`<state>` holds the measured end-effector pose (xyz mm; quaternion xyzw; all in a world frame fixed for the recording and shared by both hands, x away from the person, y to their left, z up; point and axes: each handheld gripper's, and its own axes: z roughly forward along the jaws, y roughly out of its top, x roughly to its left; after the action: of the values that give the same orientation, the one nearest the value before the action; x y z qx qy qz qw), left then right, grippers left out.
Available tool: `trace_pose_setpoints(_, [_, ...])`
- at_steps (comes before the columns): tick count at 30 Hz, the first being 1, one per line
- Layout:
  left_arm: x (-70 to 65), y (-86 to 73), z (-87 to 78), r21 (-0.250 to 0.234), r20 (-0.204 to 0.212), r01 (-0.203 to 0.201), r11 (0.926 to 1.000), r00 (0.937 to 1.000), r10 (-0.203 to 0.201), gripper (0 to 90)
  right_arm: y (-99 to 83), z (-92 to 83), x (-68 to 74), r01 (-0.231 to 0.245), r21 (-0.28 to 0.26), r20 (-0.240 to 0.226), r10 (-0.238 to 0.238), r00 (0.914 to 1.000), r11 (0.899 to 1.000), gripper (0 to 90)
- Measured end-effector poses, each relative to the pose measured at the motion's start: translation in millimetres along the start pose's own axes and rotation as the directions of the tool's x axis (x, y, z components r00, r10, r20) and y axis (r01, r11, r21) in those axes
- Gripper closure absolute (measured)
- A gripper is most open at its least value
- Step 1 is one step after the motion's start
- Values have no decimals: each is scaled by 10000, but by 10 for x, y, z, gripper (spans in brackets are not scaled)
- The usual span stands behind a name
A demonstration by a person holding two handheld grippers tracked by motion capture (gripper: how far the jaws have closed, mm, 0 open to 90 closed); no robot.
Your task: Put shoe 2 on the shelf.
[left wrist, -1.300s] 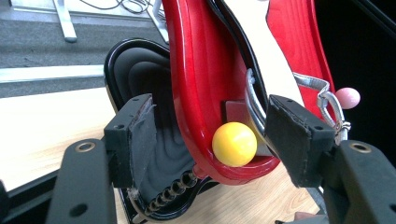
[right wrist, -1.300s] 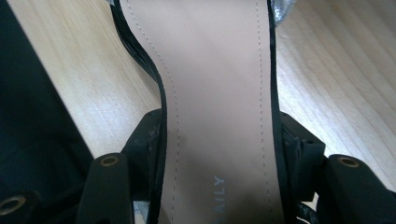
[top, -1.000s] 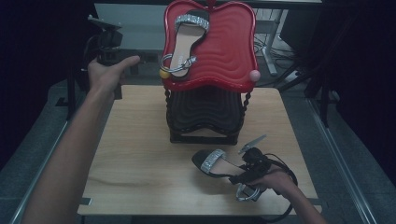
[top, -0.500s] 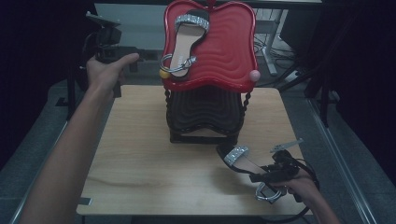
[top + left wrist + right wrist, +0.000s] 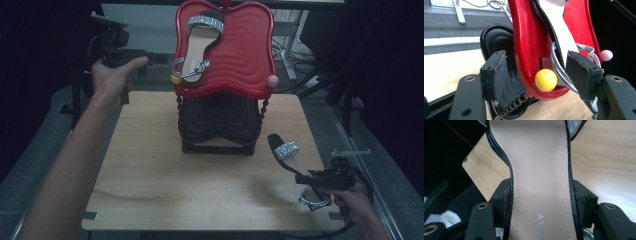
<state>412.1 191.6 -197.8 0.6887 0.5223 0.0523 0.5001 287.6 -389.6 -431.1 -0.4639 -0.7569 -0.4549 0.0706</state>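
A black sandal with a glittery silver strap [image 5: 200, 45] lies on the tilted red top tray [image 5: 245, 55] of a two-tier stand; the lower tier [image 5: 220, 122] is black. My left gripper [image 5: 145, 60] hovers open at the tray's left. Its own view looks past the jaws [image 5: 540, 65] at the tray's rim [image 5: 526, 37], a yellow ball [image 5: 545, 80] and the sandal's silver ankle ring [image 5: 559, 72]. My right gripper [image 5: 312, 179] is shut on the matching sandal [image 5: 285, 150] near the table's front right corner. The pads clamp both sides of its sole [image 5: 539, 170].
The stand sits at the back middle of the wooden table [image 5: 150, 165]. A pink ball [image 5: 271, 80] marks the red tray's right corner. The table's right edge is close to my right hand. Grey floor and cables lie beyond the table.
My right gripper has carried the sandal to the right, from the front middle of the table to its right front corner. The left hand has stayed where it was.
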Motion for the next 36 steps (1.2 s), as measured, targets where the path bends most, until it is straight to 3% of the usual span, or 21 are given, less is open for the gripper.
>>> trace_pose_setpoints(10, [-2, 13, -21, -26, -36, -30, 10000, 10000, 29, 341, 265, -300, -59, -197, -1262, 128, 215, 9997, 9918, 425])
trace_pose_setpoints(27, [3, 14, -17, -40, -34, -12, 10000, 10000, 12, 343, 684, -649, -41, -242, -2234, 262, 308, 9992, 9744, 425])
trace_pose_setpoints(36, [7, 15, -25, -40, -41, -17, 10000, 10000, 17, 344, 895, -677, 44, -111, -2499, 354, 206, 9992, 9682, 425])
